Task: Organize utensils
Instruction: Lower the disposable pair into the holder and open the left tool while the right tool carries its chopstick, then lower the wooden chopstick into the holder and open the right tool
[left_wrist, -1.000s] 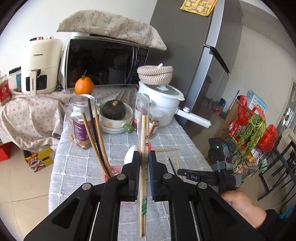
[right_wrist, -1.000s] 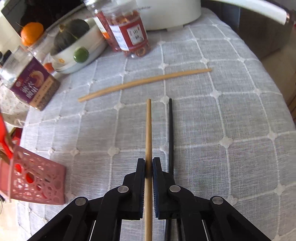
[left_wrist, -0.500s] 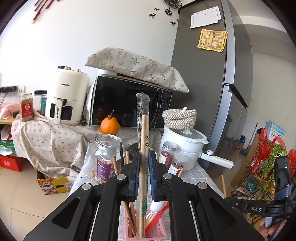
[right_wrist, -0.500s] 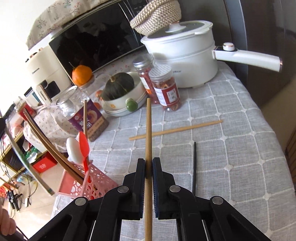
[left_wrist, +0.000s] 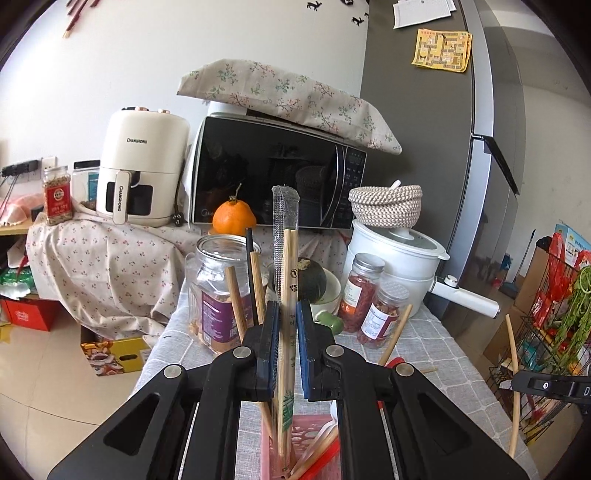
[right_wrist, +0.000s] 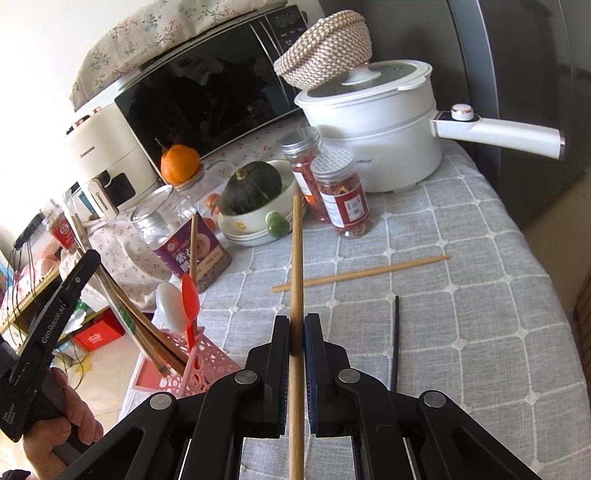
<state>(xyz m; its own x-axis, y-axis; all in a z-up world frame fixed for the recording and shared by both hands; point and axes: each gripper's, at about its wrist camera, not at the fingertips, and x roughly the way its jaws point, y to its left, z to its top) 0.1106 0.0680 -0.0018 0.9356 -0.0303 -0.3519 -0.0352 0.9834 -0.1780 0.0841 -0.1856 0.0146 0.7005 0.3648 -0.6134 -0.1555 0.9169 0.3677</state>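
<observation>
The left gripper (left_wrist: 283, 325), jaws closed on wrapped chopsticks (left_wrist: 288, 295), is held upright over the pink rack (right_wrist: 201, 363) at lower centre. The lower end should be guided straight into a cell w/o bumping sticks already inside. The right gripper (right_wrist: 296, 332) clamps one chopstick (right_wrist: 296, 258); it is kept aside meanwhile.

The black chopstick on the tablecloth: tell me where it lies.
In the right wrist view the black chopstick lies flat on the grey checked tablecloth, just right of the right tongs, below the loose bamboo chopstick.
</observation>
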